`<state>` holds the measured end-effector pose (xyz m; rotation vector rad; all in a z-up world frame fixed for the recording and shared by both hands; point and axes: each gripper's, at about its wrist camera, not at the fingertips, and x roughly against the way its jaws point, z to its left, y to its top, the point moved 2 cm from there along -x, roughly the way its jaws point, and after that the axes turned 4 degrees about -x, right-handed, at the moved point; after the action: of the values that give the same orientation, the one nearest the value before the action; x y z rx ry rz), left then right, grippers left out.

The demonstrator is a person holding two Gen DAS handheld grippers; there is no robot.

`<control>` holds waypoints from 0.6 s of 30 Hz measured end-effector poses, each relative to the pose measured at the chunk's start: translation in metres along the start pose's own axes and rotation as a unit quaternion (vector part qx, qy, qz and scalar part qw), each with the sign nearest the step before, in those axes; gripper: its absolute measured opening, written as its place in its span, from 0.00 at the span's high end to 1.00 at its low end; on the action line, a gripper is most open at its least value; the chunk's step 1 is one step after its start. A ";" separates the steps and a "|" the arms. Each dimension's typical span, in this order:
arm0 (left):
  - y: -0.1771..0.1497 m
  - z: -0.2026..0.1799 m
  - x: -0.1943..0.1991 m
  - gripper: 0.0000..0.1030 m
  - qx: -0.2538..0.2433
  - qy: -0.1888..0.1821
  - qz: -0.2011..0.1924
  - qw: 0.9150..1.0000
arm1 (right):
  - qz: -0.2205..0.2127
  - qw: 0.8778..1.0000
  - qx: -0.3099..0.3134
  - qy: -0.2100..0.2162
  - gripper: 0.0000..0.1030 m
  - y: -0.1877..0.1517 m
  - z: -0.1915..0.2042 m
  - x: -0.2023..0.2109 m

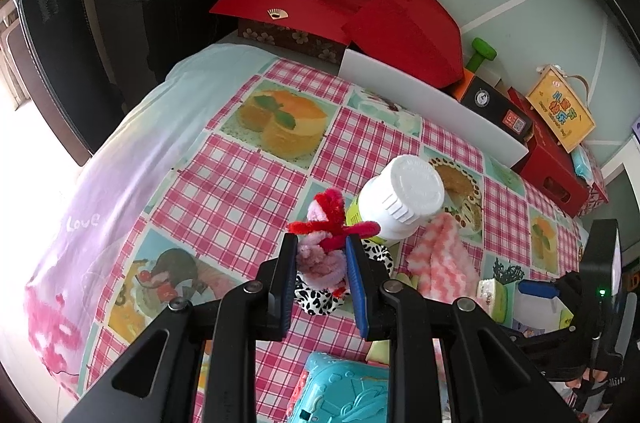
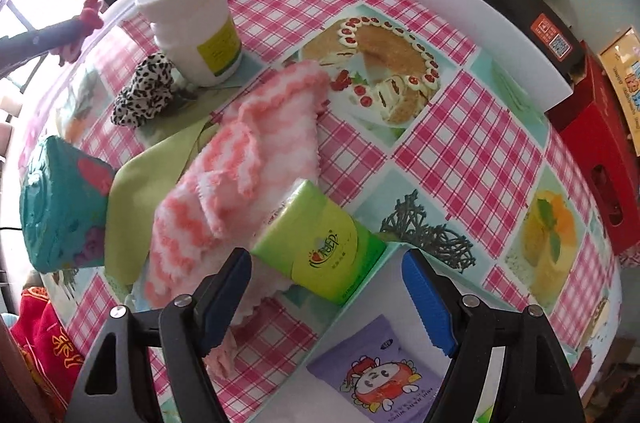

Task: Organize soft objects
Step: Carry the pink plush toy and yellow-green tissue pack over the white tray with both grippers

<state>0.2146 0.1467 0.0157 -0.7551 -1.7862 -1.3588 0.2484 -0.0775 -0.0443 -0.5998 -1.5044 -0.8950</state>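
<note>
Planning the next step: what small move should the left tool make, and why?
Probably lift and carry it clear: the left tool is shut on the pink and red pipe-cleaner toy, right above the leopard scrunchie and beside the white bottle.

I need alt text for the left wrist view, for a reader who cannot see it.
The left claw is shut on a pink and red pipe-cleaner toy above a checked tablecloth. Behind it stand a white bottle, a leopard-print scrunchie and a pink striped cloth.

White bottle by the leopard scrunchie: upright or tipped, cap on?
Upright, cap on. The white bottle stands on its base on the tablecloth beside the leopard scrunchie, and its ribbed white cap faces up.
</note>
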 end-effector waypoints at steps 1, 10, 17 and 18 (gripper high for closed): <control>0.000 0.000 -0.002 0.76 0.001 0.001 0.002 1.000 | 0.002 1.000 0.004 -0.002 0.22 0.002 -0.001 -0.004; -0.002 0.010 -0.014 0.76 0.032 -0.034 0.022 0.999 | -0.001 0.999 0.025 -0.026 0.20 0.022 0.011 -0.013; -0.003 0.015 -0.016 0.76 0.043 -0.027 0.024 0.998 | 0.011 0.997 0.066 -0.047 0.22 0.039 0.025 -0.022; -0.003 0.015 -0.016 0.76 0.042 -0.027 0.024 0.998 | 0.012 0.997 0.065 -0.043 0.22 0.040 0.026 -0.025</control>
<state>0.2173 0.1598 -0.0012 -0.7905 -1.8445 -1.2348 0.2690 -0.0303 -0.0604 -0.5649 -1.6168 -0.7540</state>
